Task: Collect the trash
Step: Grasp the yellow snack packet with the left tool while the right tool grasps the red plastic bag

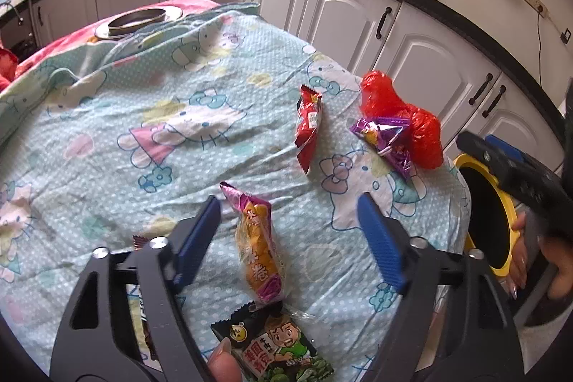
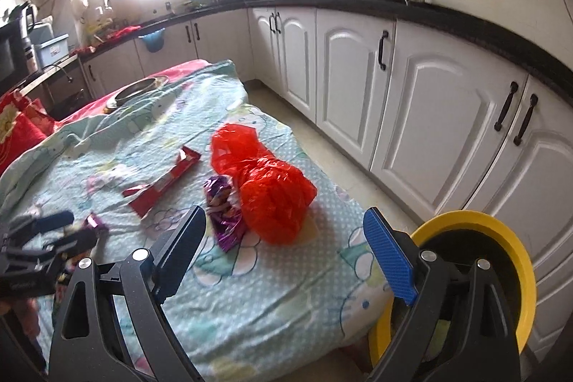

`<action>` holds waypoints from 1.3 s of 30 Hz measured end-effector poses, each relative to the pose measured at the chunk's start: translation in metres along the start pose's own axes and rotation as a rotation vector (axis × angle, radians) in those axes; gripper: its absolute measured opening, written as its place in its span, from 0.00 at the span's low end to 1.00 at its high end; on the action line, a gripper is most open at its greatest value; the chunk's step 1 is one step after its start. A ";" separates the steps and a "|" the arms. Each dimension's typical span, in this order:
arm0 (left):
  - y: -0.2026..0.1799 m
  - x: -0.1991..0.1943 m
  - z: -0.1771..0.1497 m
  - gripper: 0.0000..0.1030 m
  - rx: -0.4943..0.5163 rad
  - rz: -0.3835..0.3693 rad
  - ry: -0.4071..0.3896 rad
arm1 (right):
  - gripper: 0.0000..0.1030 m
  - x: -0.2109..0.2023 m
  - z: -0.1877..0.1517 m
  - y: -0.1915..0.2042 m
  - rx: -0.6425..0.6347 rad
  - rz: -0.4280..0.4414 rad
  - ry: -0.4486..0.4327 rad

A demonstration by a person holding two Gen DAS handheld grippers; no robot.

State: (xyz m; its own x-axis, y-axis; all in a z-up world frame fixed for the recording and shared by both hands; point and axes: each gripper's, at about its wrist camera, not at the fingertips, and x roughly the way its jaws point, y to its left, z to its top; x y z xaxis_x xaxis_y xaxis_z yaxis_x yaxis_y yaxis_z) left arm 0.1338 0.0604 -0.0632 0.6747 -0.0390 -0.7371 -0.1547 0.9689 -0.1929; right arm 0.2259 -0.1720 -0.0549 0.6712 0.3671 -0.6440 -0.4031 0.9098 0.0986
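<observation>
An orange and pink snack wrapper point(image 1: 256, 246) lies on the cartoon-print cloth point(image 1: 179, 131), between the fingers of my left gripper point(image 1: 290, 206). The jaws stand open, with a gap on each side of the wrapper. A dark snack packet point(image 1: 283, 346) lies just below it. Further off lie a red wrapper point(image 1: 308, 124) point(image 2: 161, 181), a purple wrapper point(image 1: 386, 138) point(image 2: 224, 217) and a crumpled red plastic bag point(image 1: 397, 110) point(image 2: 265, 181). My right gripper point(image 2: 285, 213) hangs open and empty near the bag. A yellow-rimmed black bin point(image 2: 476, 217) point(image 1: 465, 163) stands at the table's right edge.
A metal bowl point(image 1: 139, 18) point(image 2: 138, 88) sits at the far end of the cloth-covered table. White cabinets point(image 2: 429, 117) under a black counter line the right side, with a strip of floor between them and the table. A thumb point(image 1: 222, 360) shows at the bottom.
</observation>
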 end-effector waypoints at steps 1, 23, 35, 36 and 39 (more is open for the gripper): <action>0.001 0.001 -0.001 0.61 -0.002 -0.003 0.005 | 0.84 0.004 0.002 -0.001 0.006 -0.001 0.005; -0.001 0.019 -0.008 0.15 0.021 0.005 0.065 | 0.18 0.064 -0.006 -0.018 0.147 0.133 0.161; -0.011 0.001 -0.002 0.13 0.021 -0.029 -0.014 | 0.13 0.018 -0.017 -0.042 0.198 0.099 0.046; -0.012 -0.001 -0.002 0.13 0.022 -0.032 -0.019 | 0.13 0.015 -0.017 -0.042 0.200 0.099 0.040; -0.016 -0.008 0.001 0.13 0.026 -0.042 -0.038 | 0.12 0.003 -0.018 -0.046 0.201 0.094 0.017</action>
State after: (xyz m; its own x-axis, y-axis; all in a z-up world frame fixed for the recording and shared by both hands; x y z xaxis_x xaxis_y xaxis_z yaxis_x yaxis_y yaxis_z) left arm 0.1316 0.0450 -0.0538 0.7074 -0.0707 -0.7032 -0.1070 0.9728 -0.2054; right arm 0.2351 -0.2164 -0.0753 0.6257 0.4502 -0.6371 -0.3299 0.8927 0.3068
